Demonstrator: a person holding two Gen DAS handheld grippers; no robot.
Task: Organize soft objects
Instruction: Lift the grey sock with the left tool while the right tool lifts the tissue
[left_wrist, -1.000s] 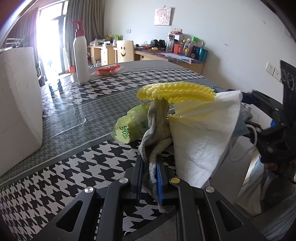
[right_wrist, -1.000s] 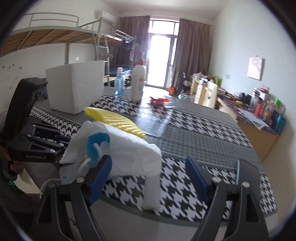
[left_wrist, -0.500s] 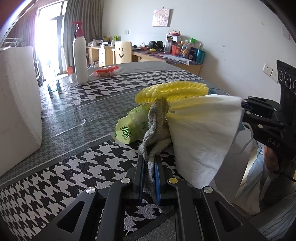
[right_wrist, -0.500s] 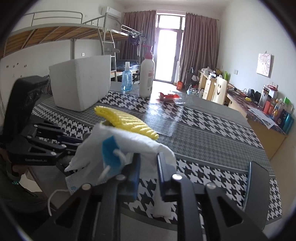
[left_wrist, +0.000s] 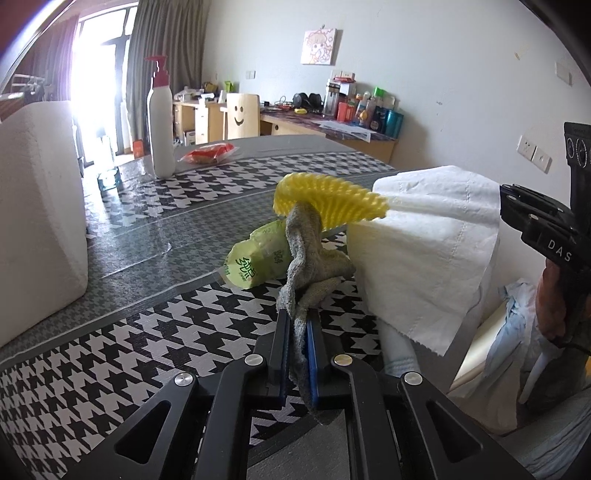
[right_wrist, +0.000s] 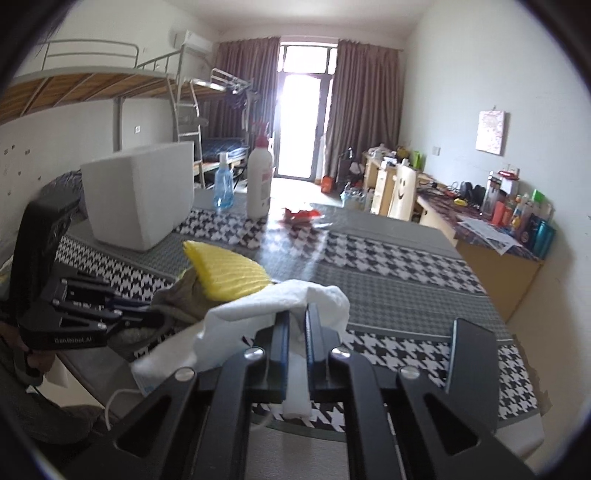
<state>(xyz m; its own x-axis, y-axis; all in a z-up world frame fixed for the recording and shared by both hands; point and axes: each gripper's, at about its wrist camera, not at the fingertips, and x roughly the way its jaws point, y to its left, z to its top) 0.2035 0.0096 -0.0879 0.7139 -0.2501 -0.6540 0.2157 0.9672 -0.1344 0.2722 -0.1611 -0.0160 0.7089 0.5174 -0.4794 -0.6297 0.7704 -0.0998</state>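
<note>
My left gripper (left_wrist: 297, 325) is shut on a grey cloth (left_wrist: 308, 254) that rises from its jaws at the table's near edge. My right gripper (right_wrist: 296, 321) is shut on a white paper tissue (right_wrist: 273, 310), held up beside the cloth; the tissue also shows in the left wrist view (left_wrist: 424, 251). A yellow foam net (left_wrist: 328, 201) lies on top of the pile, also seen in the right wrist view (right_wrist: 225, 273). A green tissue pack (left_wrist: 255, 258) lies behind the cloth. A face mask's blue edge and ear loop (right_wrist: 122, 397) hang below the tissue.
A white foam box (left_wrist: 37, 206) stands at the left on the houndstooth table (left_wrist: 129, 332). A white pump bottle (left_wrist: 160, 122), a blue spray bottle (right_wrist: 222, 182) and a red packet (left_wrist: 208, 153) stand farther back. A cluttered desk (right_wrist: 491, 229) lines the wall.
My right gripper has closed from wide open onto the white tissue and lifted it. My left gripper stayed shut on the grey cloth and shifted slightly.
</note>
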